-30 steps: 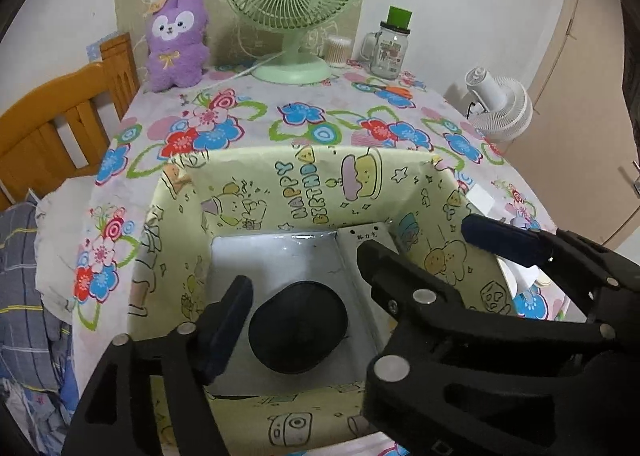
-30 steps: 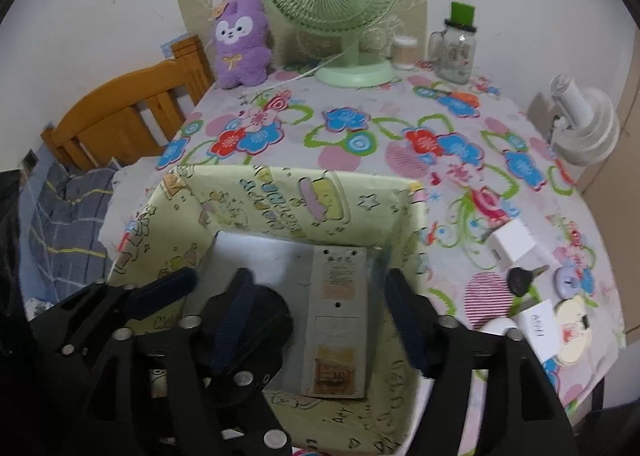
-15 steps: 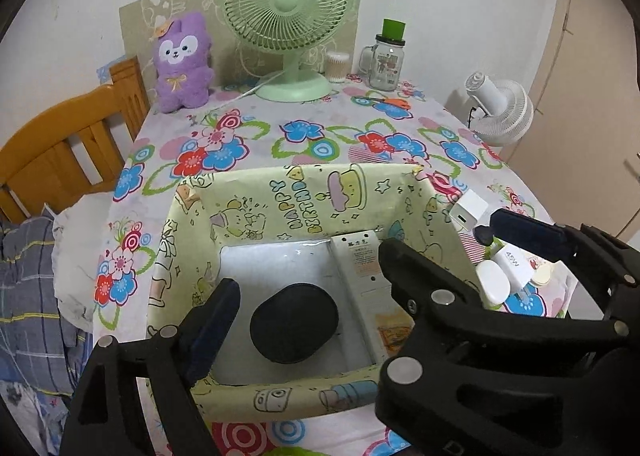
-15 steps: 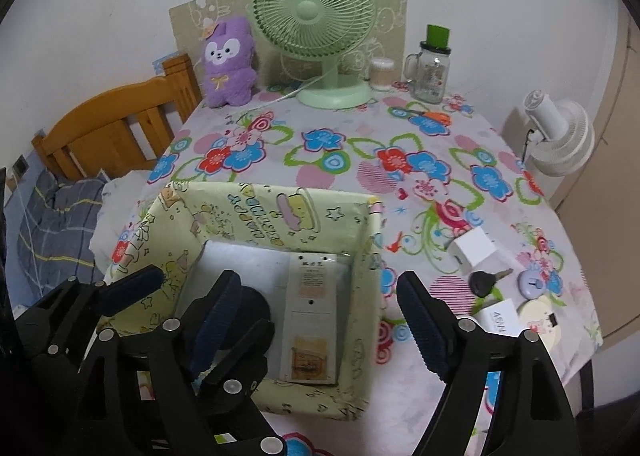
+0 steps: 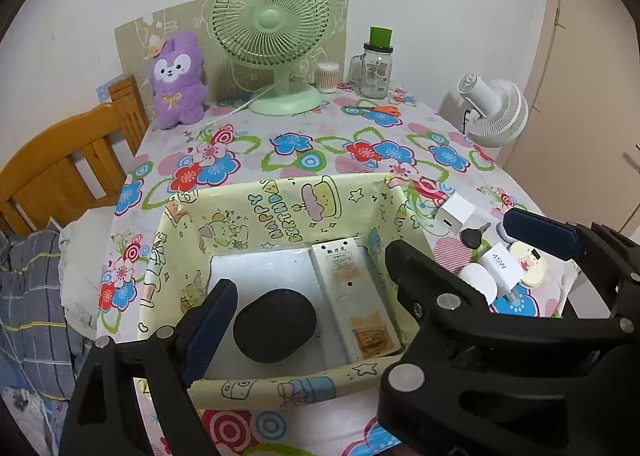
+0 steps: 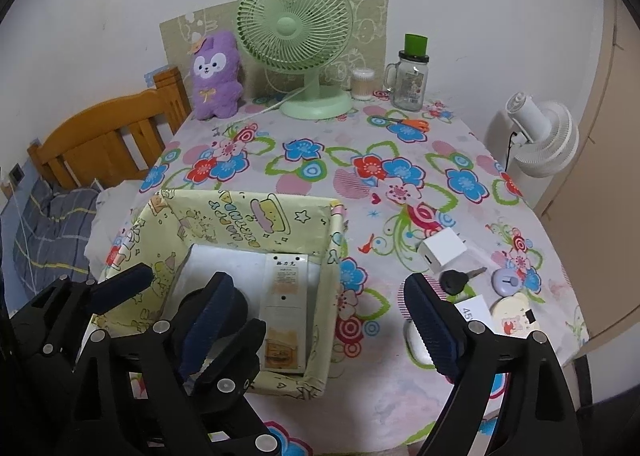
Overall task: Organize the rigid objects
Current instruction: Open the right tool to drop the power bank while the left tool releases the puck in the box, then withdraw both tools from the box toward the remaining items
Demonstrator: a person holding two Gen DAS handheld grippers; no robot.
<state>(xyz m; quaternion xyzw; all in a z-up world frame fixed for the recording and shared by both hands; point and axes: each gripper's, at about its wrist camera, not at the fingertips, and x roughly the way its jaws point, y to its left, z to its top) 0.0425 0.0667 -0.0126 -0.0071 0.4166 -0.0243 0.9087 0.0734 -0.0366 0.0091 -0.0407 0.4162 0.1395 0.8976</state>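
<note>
A yellow cartoon-print box (image 5: 280, 203) (image 6: 256, 215) sits on the flowered table. In it lie a black round case (image 5: 276, 330) and a white remote (image 5: 354, 296) (image 6: 286, 304). My left gripper (image 5: 316, 320) hovers above the case with its jaws opening and nothing between them. Its right finger is lost in the black frame of the other gripper. My right gripper (image 6: 318, 324) hangs over the box's right wall, jaws opening and empty. Loose to the right are a white charger cube (image 6: 442, 250), a black key (image 6: 454, 282) and a 45W charger (image 5: 500, 264).
At the back stand a green fan (image 6: 294, 27), a purple plush (image 6: 216, 73), a glass jar (image 6: 410, 81) and orange scissors (image 6: 416, 123). A white fan (image 6: 540, 135) stands off the right edge. A wooden chair (image 6: 104, 135) and bedding are at left.
Both grippers have drawn back and up from the box, and both pairs of jaws have widened. The case and the remote stay in the box.
</note>
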